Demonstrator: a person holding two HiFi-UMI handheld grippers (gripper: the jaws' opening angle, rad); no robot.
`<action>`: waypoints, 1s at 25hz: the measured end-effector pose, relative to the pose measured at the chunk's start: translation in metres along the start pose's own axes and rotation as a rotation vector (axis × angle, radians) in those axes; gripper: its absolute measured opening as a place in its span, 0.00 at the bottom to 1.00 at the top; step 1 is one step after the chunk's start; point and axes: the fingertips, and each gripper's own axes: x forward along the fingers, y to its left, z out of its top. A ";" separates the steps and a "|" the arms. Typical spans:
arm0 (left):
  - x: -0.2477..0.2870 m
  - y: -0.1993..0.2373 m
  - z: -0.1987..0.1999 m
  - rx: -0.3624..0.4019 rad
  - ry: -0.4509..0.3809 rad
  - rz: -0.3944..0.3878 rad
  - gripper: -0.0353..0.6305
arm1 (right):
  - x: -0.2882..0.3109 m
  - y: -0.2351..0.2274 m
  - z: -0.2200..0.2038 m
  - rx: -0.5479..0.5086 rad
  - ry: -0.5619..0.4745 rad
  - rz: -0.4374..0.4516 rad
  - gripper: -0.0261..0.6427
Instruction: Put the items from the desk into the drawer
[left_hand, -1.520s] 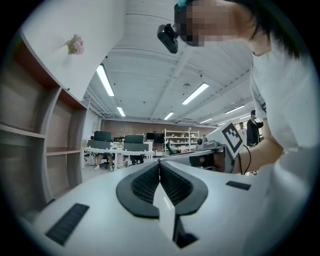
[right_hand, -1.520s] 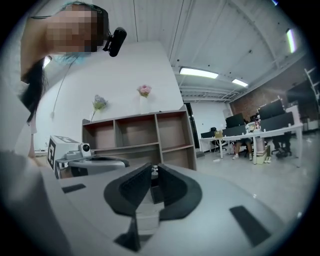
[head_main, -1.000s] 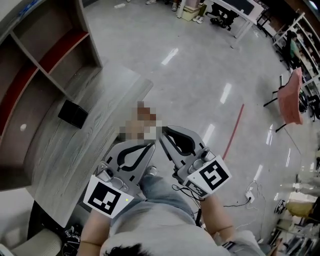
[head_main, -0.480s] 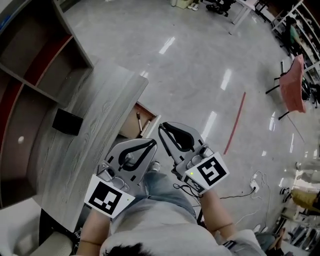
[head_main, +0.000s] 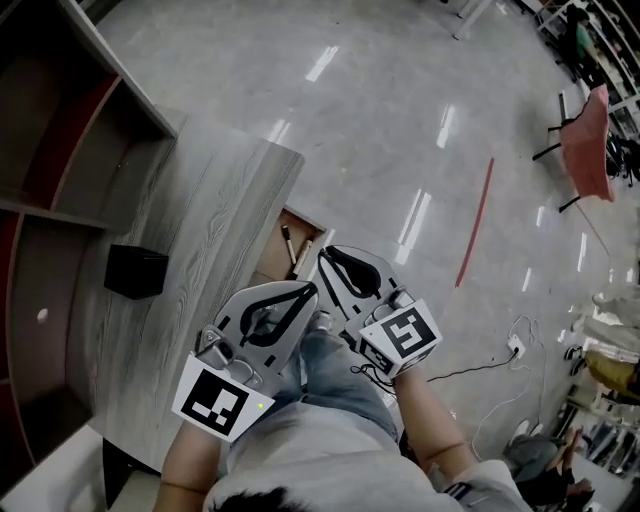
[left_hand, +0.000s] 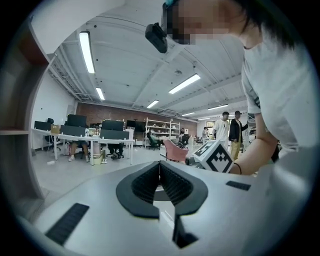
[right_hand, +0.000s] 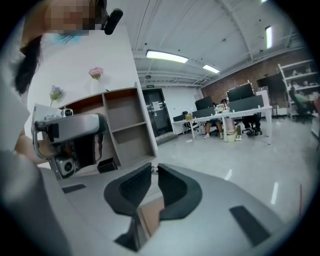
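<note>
A small black box (head_main: 135, 271) lies on the grey wooden desk (head_main: 210, 210), left of both grippers; it also shows as the black box (right_hand: 106, 165) in the right gripper view. Under the desk's right edge an open drawer (head_main: 296, 222) holds two pen-like items (head_main: 287, 243). My left gripper (head_main: 311, 288) is shut with nothing in it, just below the drawer. Beside it my right gripper (head_main: 323, 255) is shut and empty too, its tip at the drawer's right side. The jaws meet in both gripper views: left gripper (left_hand: 159, 163), right gripper (right_hand: 154, 169).
Open shelving (head_main: 60, 120) with red-lined compartments stands behind the desk at left. Shiny grey floor (head_main: 400, 130) spreads to the right, with a red line (head_main: 474, 222), a cable and a pink chair (head_main: 585, 140) far off. People and office desks fill the room's background.
The head view has swung so the open drawer now shows at the desk's edge. Both grippers stay shut and close together, now nearer the drawer.
</note>
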 end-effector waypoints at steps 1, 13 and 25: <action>0.001 0.004 -0.003 0.000 0.003 -0.010 0.07 | 0.006 -0.002 -0.008 0.007 0.019 -0.011 0.11; 0.009 0.035 -0.033 -0.038 0.021 -0.114 0.07 | 0.057 -0.015 -0.112 0.067 0.252 -0.078 0.11; -0.002 0.064 -0.053 -0.078 0.055 -0.075 0.07 | 0.082 -0.012 -0.174 0.040 0.442 -0.061 0.12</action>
